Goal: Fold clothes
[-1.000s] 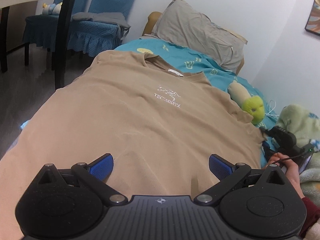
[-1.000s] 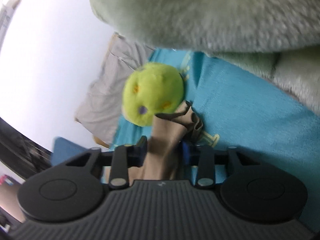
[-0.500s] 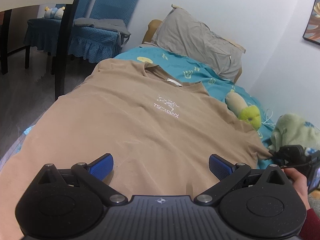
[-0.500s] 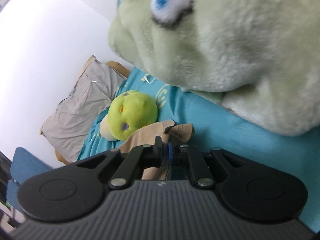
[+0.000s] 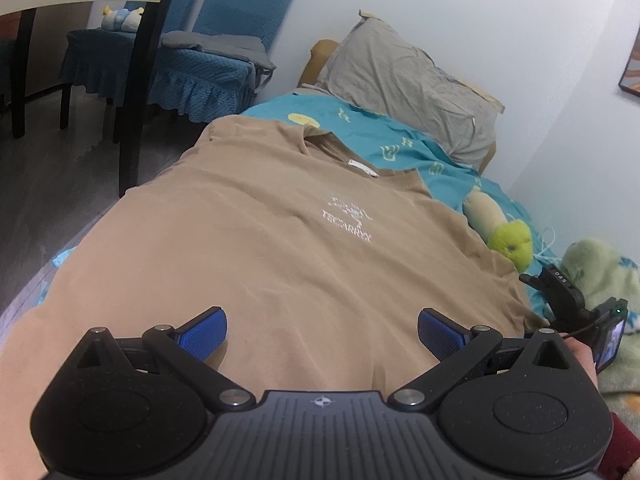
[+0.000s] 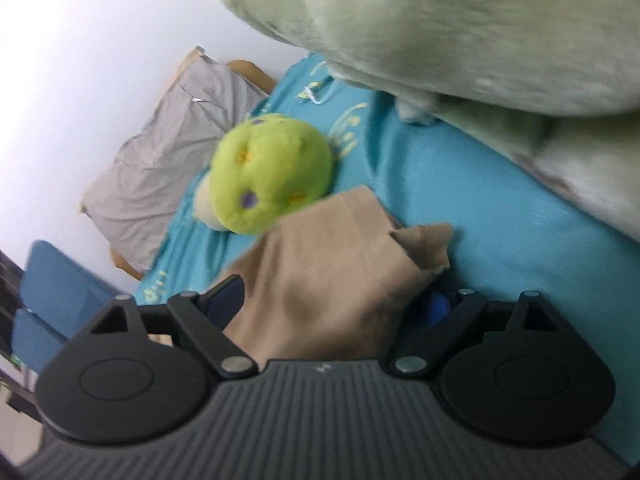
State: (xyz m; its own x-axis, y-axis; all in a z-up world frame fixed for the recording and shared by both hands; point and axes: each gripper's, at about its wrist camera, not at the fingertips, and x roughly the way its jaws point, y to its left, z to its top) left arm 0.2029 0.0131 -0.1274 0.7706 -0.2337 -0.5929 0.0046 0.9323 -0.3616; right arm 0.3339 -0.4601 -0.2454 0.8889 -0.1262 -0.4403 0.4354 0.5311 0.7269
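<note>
A tan T-shirt [image 5: 280, 248] with a white chest print lies spread face up on the turquoise bed sheet [image 5: 400, 148]. My left gripper [image 5: 318, 320] hovers open over the shirt's lower part, with nothing between its blue pads. At the shirt's right edge my right gripper [image 6: 336, 292] is opening its jaws. The crumpled sleeve [image 6: 340, 240] lies loose between them, and the cloth partly covers the right pad. In the left wrist view the right gripper's body [image 5: 564, 296] and a hand show beside the sleeve.
A green plush toy [image 6: 272, 172] lies just beyond the sleeve. A pale green fleece blanket [image 6: 460, 40] is heaped on the right. A grey pillow [image 5: 408, 84] leans at the bed's head. A blue-covered chair [image 5: 208, 68] and a black table leg [image 5: 136, 100] stand to the left.
My right gripper was shut on the sleeve; now its jaws are spread, the sleeve lies slack, and it has drawn back a little. The left gripper has stayed open and in place.
</note>
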